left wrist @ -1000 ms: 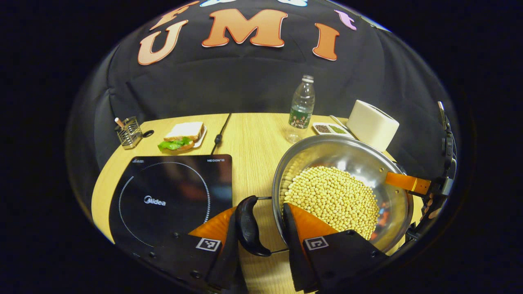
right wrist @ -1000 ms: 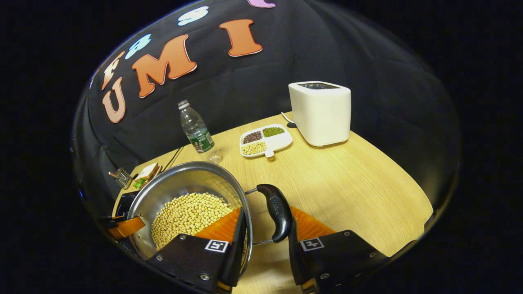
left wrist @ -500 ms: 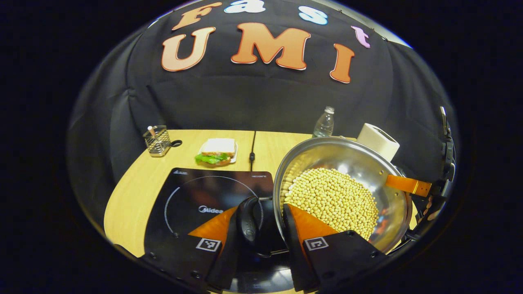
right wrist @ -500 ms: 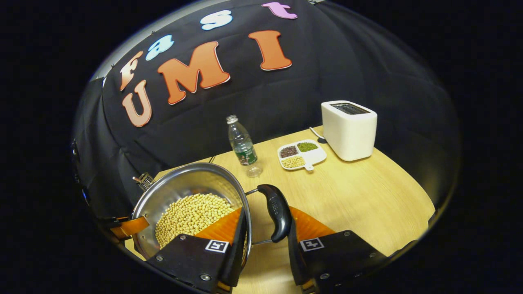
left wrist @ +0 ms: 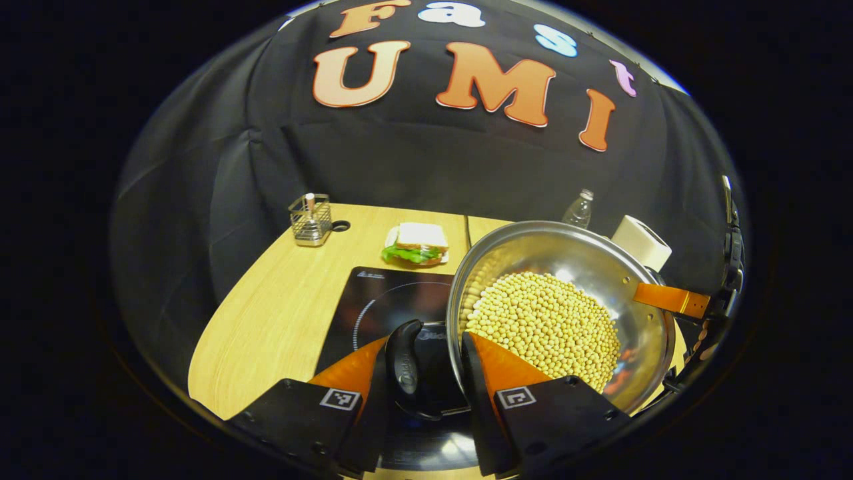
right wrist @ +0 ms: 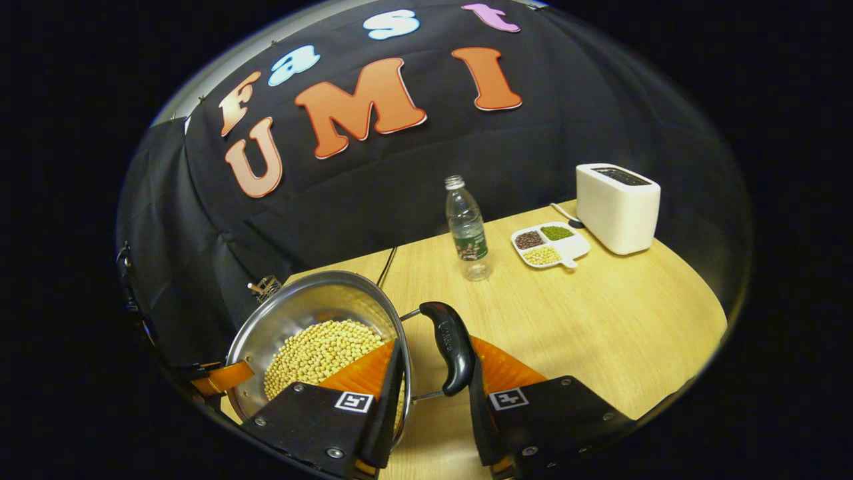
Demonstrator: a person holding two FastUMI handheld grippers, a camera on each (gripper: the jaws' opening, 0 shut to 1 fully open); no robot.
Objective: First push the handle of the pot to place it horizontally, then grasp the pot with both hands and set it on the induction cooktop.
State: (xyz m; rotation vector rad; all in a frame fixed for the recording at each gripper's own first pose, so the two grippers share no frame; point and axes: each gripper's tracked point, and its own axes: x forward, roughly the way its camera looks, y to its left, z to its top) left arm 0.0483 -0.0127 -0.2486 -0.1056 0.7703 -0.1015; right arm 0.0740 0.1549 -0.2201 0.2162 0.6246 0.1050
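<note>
A steel pot (left wrist: 573,263) holding soybeans (left wrist: 546,323) hangs between my two grippers, level. In the left gripper view, my left gripper (left wrist: 426,350) is shut on the pot's black side handle (left wrist: 404,363), one finger outside the handle and the other inside the pot wall. That handle is over the black induction cooktop (left wrist: 380,303), which the pot partly covers. In the right gripper view, my right gripper (right wrist: 433,353) is shut the same way on the opposite handle (right wrist: 450,343) and the rim of the pot (right wrist: 300,313). The right gripper's orange finger (left wrist: 666,300) pokes in over the far rim.
On the wooden table (right wrist: 600,320) stand a water bottle (right wrist: 468,230), a divided dish of beans (right wrist: 550,245) and a white toaster (right wrist: 618,208). Behind the cooktop lie a sandwich on a plate (left wrist: 416,243) and a wire caddy (left wrist: 310,220).
Both grippers have carried the pot leftward, from over the bare table to over the cooktop. The grip on both handles is unchanged.
</note>
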